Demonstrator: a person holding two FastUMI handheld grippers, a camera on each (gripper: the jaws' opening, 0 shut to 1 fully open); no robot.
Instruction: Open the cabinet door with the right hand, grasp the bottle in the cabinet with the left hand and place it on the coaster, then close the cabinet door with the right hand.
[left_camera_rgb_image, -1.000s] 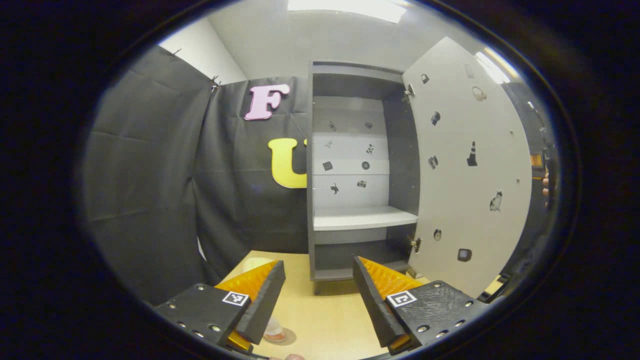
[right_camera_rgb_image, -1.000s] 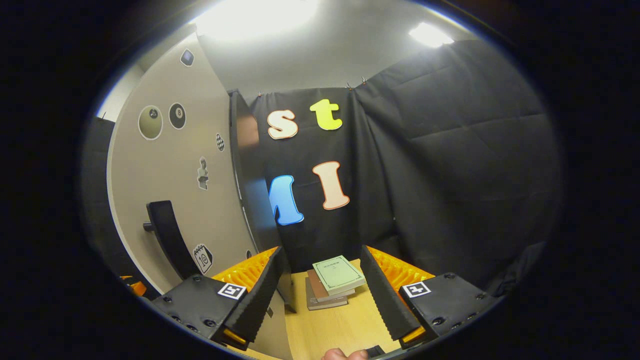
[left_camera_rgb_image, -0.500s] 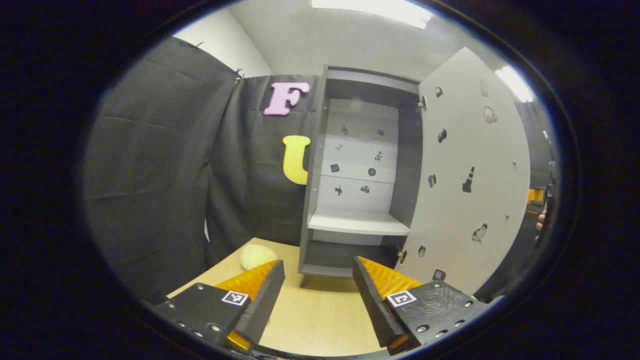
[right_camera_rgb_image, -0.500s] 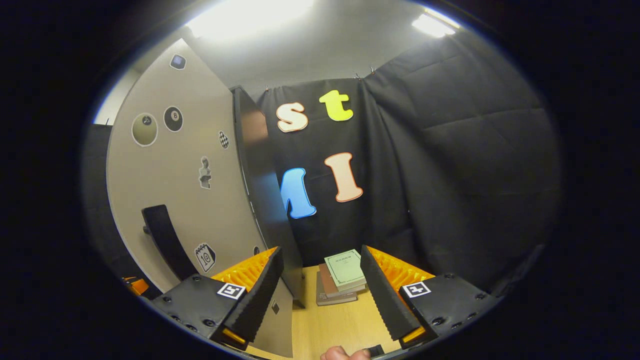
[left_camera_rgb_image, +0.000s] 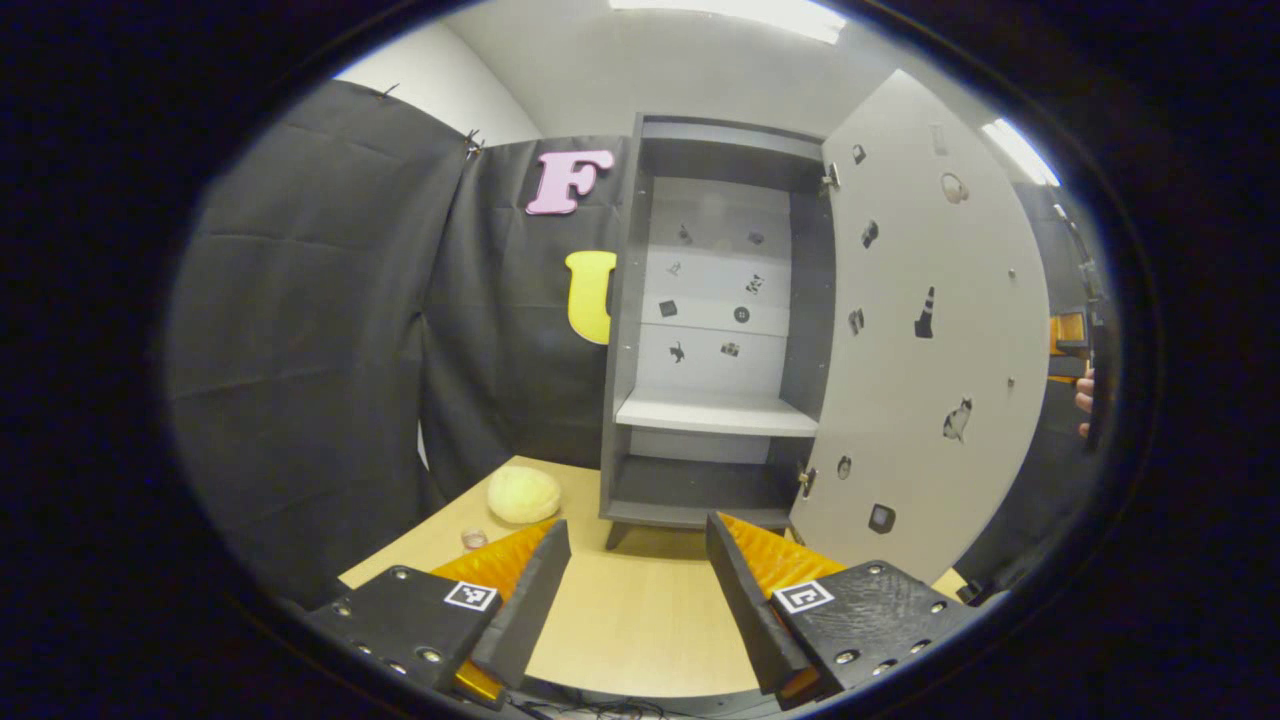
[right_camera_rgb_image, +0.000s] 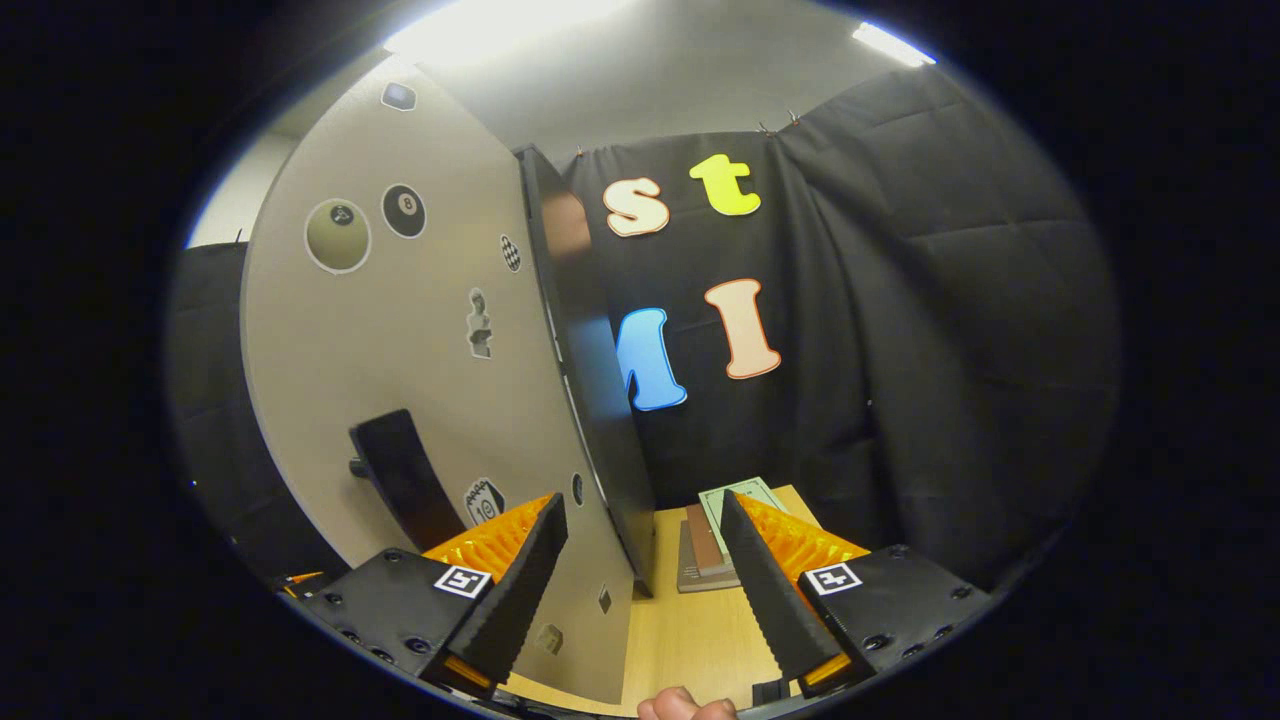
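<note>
In the left gripper view, the cabinet (left_camera_rgb_image: 715, 330) stood at the back of the table (left_camera_rgb_image: 640, 620), against the booth wall, its door (left_camera_rgb_image: 930, 330) swung open to the right. 1 shelf (left_camera_rgb_image: 718, 412) sat inside, with a lower compartment beneath it. Left of the cabinet, on the table, lay a round lump (left_camera_rgb_image: 523, 494), and nearer the camera a bottle (left_camera_rgb_image: 473, 539) (mostly hidden). In the right gripper view, the door handle (right_camera_rgb_image: 400, 480) sat on the door's outer face, and a stack of books (right_camera_rgb_image: 712, 540) lay on the table to the door's right.
</note>
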